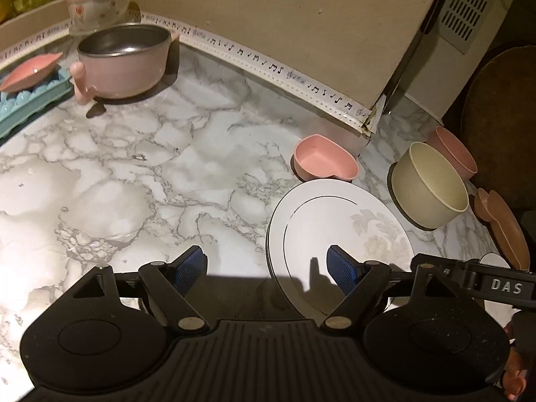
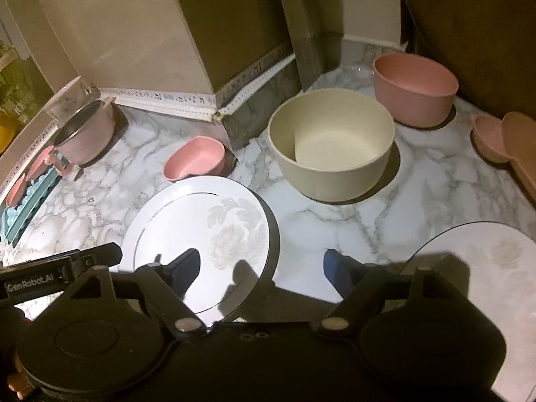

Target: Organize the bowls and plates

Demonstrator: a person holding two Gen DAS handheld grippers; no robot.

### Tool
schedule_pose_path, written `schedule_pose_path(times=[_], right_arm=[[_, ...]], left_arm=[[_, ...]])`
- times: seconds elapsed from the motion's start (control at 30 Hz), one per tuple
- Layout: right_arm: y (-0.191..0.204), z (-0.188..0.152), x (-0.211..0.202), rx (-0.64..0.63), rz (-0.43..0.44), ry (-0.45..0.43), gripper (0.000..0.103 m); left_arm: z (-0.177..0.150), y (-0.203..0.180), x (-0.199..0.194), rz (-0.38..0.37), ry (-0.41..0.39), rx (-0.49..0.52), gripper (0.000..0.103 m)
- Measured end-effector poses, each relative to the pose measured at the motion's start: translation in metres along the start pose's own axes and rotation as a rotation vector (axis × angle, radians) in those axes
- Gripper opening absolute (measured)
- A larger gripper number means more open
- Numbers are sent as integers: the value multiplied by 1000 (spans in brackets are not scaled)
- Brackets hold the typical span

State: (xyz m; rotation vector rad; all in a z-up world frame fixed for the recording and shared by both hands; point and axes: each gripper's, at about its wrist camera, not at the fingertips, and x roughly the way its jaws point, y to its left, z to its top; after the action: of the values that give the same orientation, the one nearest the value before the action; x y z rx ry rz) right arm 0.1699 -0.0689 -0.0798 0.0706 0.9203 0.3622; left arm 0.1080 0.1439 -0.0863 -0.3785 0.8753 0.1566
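Countertop (image 1: 140, 174): white marble-patterned surface with grey veins, edged at the back by a trim strip printed with music notes.
Left gripper (image 1: 268, 264): jaws stand apart with nothing between the blue pads; the right pad hangs over the near edge of the white plate, the left pad over bare marble.
Right gripper (image 2: 261, 268): jaws apart and gripping nothing; its left finger hangs over the white plate, its right finger over the marble between the two plates.
White plate (image 1: 341, 234): flat on the marble, thin dark ring inside the rim and a pale flower print, just in front of the heart bowl.
Second plate (image 2: 482, 261): same pale flower print, flat at the right edge of the right wrist view, apart from the first.
Heart bowl (image 1: 323, 162): pink, heart-shaped, upright near the wall corner.
Cream bowl (image 2: 331, 144): round, upright, empty, behind the white plate and to its right.
Pink bowl (image 2: 415, 90): round, upright, behind the cream bowl near the back corner.
Pink pot (image 1: 129, 58): metal inside, pink outside, at the far left by the wall.
Floral bowl (image 1: 98, 5): pale, behind the pot.
Blue tray (image 1: 30, 100): at the left edge, a shallow pink dish (image 1: 30, 72) resting on it.
Brown dishes (image 2: 502, 140): flat pieces at the far right edge, shape hard to tell.
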Motion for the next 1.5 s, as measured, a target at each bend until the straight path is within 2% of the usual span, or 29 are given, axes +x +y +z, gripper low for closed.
schedule_pose_path(times=[0.13,0.37,0.53,0.77,0.97,1.07,1.27,1.5], right_arm=[[-6,1,12,29,12,27,72],[-13,6,23,66,43,58,69],[-18,9,29,97,70,79,54],[-21,12,30,136,121,103,34],[-24,12,32,160,143,118,20],[-26,11,33,170,149,122,19],[-28,11,33,182,152,127,9],[-28,10,32,172,147,125,9]], left_arm=[[2,4,7,-14,23,-13,80],[9,8,15,-64,67,-49,79],[12,7,18,-93,72,-58,69],[16,12,23,-128,91,-100,38],[17,17,28,-160,116,-158,31],[16,18,30,-157,124,-170,27],[17,24,31,-161,132,-185,18],[14,22,29,-162,133,-167,17]])
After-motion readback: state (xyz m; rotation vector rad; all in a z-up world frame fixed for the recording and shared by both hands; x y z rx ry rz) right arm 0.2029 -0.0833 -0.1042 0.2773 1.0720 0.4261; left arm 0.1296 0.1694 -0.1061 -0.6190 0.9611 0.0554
